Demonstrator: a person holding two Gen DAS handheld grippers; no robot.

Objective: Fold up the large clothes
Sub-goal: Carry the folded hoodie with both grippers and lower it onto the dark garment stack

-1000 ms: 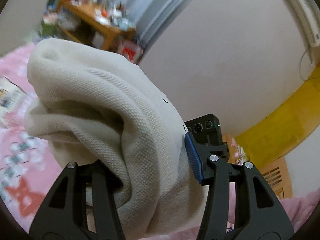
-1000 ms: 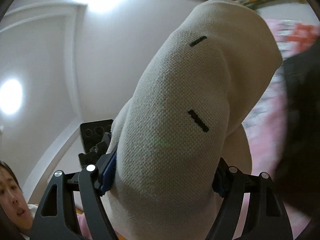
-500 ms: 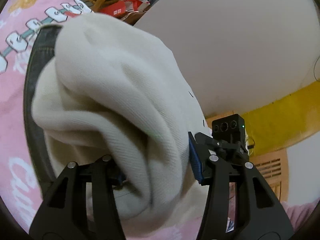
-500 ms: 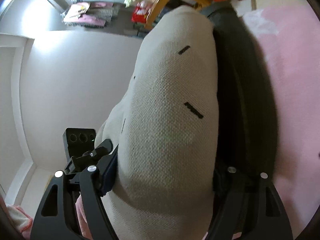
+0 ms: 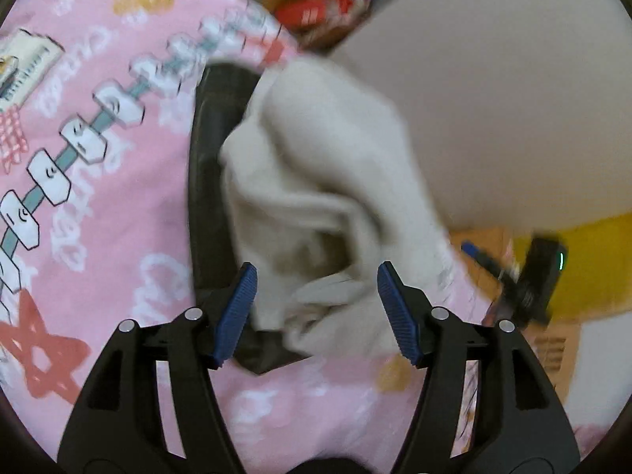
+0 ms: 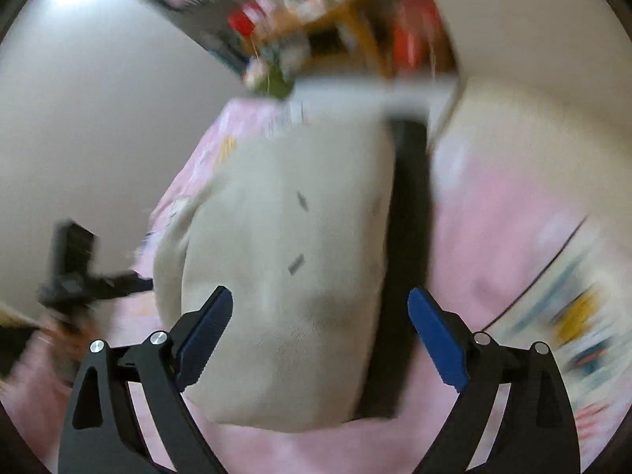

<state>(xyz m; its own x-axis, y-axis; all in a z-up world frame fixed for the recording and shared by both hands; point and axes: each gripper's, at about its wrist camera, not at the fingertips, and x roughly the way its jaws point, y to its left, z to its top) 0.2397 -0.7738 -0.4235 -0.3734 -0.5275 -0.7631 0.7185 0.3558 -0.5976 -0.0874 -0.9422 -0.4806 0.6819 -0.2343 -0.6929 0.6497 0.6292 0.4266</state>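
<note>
Cream knit garment (image 6: 284,276), folded into a thick bundle, lies between the pads of both grippers and rests partly on a dark garment (image 6: 407,260) spread on the pink printed bedcover (image 5: 98,205).

Left gripper (image 5: 316,308): jaws are opening; the blue pads stand clear of the cloth on both sides, with the loose end of the bundle between them. Right gripper (image 6: 320,335): jaws are opening and spread wide; the bundle's broad face fills the gap, and neither pad appears to press on it. Both views are motion-blurred, so light contact cannot be ruled out.

Step in hand, as judged: release of the folded bundle onto the stack. To do it well, both jaw pairs should open fully before withdrawal, and each gripper should back out along its own finger line so that no pad drags a layer and undoes the fold. The open layers seen in the left wrist view are the likeliest to catch.

Edges and clearance: the bundle overhangs the dark garment toward the left gripper's side, while a dark strip stays exposed beside the right gripper. The bed's far edge lies just beyond the bundle, with a cluttered wooden shelf (image 6: 355,27) past it. Open bedcover surrounds the near side, giving free room for retreat.
</note>
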